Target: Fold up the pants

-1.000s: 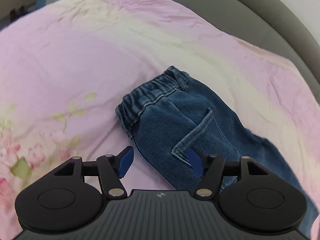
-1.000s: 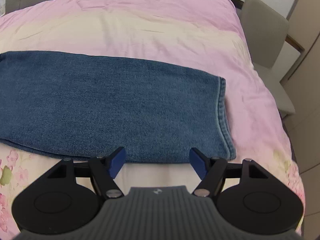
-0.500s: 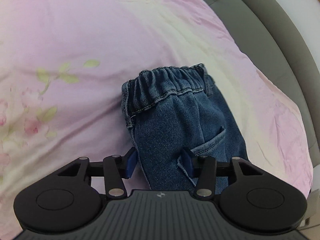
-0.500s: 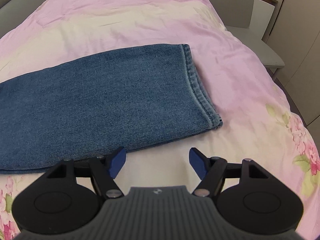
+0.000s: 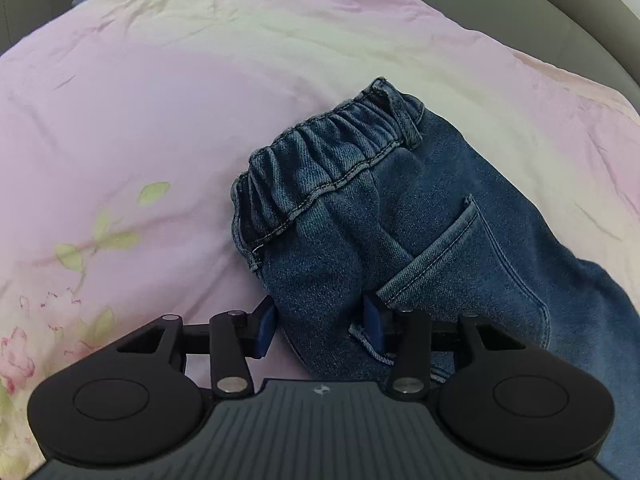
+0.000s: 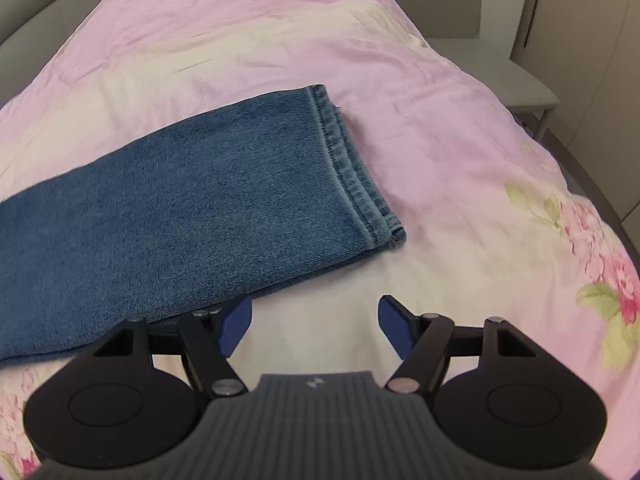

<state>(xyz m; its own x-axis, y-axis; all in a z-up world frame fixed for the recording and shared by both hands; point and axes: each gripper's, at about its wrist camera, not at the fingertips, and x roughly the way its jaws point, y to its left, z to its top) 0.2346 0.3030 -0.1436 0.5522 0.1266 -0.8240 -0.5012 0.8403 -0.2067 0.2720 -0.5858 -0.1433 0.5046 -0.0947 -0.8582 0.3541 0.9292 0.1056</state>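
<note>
Blue denim pants (image 5: pixel 420 216) with a gathered elastic waistband lie flat on the pink floral bedsheet (image 5: pixel 140 100); left gripper (image 5: pixel 320 322) fingers clamp the hip fabric; right gripper (image 6: pixel 316 324) fingers spread apart beside the hemmed cuff (image 6: pixel 352 176).

Blue denim pants (image 5: pixel 420 224); pink floral bedspread (image 5: pixel 140 120); grey chair (image 6: pixel 472 20).

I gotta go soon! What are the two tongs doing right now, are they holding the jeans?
Left tongs: closed on the jeans, near the waistband.
Right tongs: open, holding nothing, beside the leg end of the jeans.
</note>
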